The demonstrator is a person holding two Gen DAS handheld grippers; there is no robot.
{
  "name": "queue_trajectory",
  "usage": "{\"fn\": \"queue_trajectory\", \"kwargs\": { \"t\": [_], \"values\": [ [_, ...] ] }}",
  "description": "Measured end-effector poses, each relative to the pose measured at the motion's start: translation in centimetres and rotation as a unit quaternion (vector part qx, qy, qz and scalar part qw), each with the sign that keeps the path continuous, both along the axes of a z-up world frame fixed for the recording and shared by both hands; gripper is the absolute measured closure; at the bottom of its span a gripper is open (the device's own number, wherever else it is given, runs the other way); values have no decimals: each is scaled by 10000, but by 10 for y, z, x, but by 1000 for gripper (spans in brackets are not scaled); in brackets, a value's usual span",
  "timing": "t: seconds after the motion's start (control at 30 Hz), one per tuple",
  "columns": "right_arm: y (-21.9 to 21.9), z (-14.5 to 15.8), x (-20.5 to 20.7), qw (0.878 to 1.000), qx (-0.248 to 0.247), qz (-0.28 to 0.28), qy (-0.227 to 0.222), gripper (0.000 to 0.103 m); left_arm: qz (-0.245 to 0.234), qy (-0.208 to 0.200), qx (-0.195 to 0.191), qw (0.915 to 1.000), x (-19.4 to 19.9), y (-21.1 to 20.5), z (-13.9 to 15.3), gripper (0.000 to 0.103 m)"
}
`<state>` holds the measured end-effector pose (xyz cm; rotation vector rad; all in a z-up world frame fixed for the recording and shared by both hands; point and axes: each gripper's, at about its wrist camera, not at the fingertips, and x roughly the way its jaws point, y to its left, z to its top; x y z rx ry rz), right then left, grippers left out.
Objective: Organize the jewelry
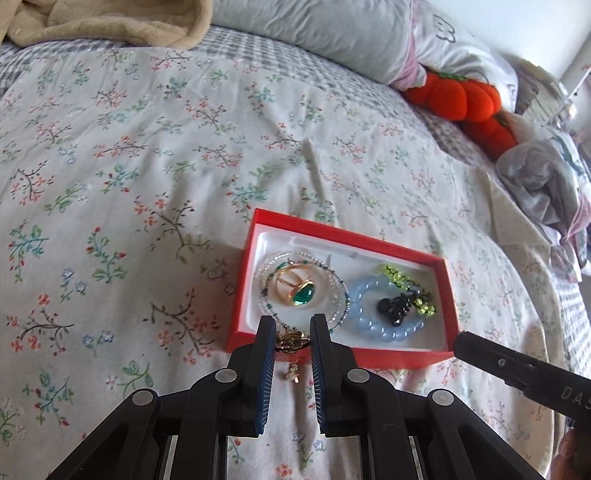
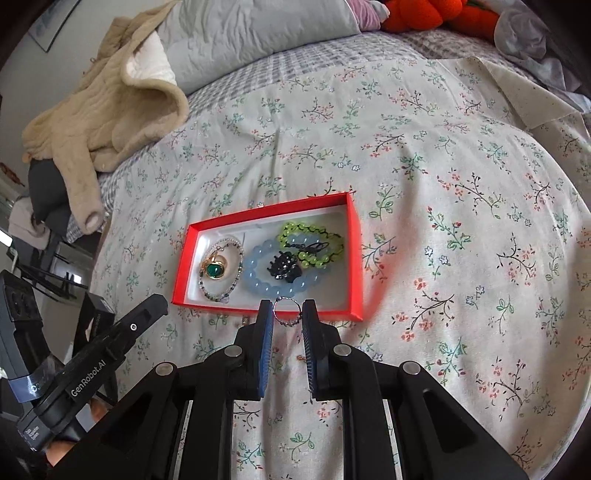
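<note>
Red jewelry box (image 1: 432, 356) is lying open on the floral bedspread (image 1: 147, 166), white lining showing.

Inside, toward one end: a gold ring with a green stone (image 1: 297, 288) is sitting within a loop of a thin beaded bracelet (image 1: 341, 295). Beside it, a pale blue bead bracelet (image 1: 373, 328) is encircling a black hair claw (image 1: 393, 308); a yellow-green bead bracelet (image 1: 397, 275) is lying partly over the blue one.

Left gripper (image 1: 293, 341) is hovering at the box's near wall, pinching a small gold charm piece (image 1: 291, 339) between its fingers; a little pendant is dangling below it.

Right gripper (image 2: 288, 314) is also poised at the near wall, its fingers pinching a thin silver ring (image 2: 287, 312).

Beige fleece garment (image 2: 110, 110), grey pillow (image 1: 314, 29) and orange plush (image 1: 458, 98) are lying at the bed's far side.
</note>
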<state>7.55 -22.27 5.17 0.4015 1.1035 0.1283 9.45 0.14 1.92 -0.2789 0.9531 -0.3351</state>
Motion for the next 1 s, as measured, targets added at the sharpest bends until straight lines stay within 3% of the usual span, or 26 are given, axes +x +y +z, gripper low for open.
{"fn": "queue_trajectory", "kwargs": {
  "t": [0.47, 0.6, 0.87, 1.0],
  "values": [
    [-11, -10, 9, 9999, -24, 3, 127, 86, 30, 130, 2, 9999, 14, -16, -13, 89],
    [-11, -11, 10, 9999, -27, -3, 149, 86, 26, 90, 96, 9999, 12, -18, -12, 75],
    [-7, -12, 13, 9999, -71, 55, 106, 85, 57, 53, 254, 9996, 8, -16, -8, 64],
    [-4, -10, 14, 9998, -150, 106, 72, 72, 76, 89, 359, 9993, 5, -14, -8, 58]
  ]
}}
